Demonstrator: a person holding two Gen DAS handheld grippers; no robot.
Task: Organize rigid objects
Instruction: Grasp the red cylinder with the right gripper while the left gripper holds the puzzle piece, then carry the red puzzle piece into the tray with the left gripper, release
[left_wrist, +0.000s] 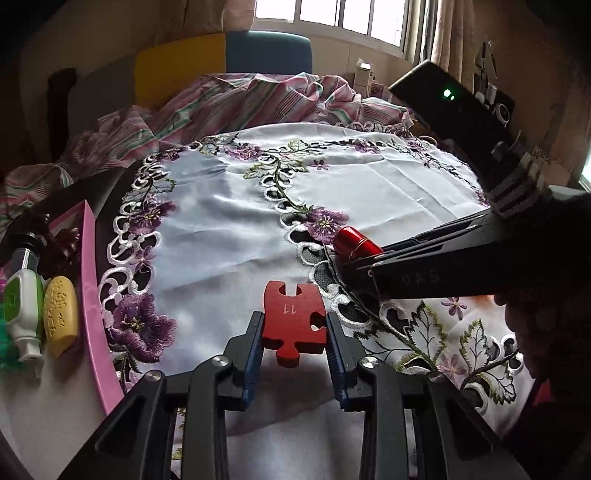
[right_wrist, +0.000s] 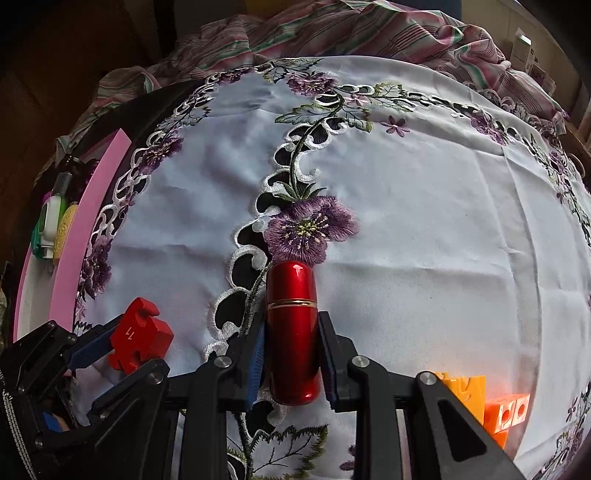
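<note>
A: Starting with the biggest thing, the embroidered tablecloth (right_wrist: 424, 229) is lying almost bare, and I'm placing everything else against it. How far along are we looking?

B: Partway, I'd judge. The pink tray (left_wrist: 94, 280) is sitting off the tablecloth's left edge, already holding a white and green bottle (left_wrist: 23, 314), a yellow oval piece (left_wrist: 61, 321) and some dark items I'm not making out.

A: And what's waiting?

B: Some orange and yellow blocks (right_wrist: 491, 402) are still sitting at the tablecloth's near right corner.

A: The claws?

B: Both are carrying something. The right gripper (right_wrist: 291, 354) is squeezing a red lipstick tube (right_wrist: 292, 332) over the middle of the tablecloth, beside the purple flower. The left gripper (left_wrist: 294, 332) is pinching a red puzzle piece (left_wrist: 293, 321), nearer the tray side.

A: So those two are probably heading for the tray.
</note>
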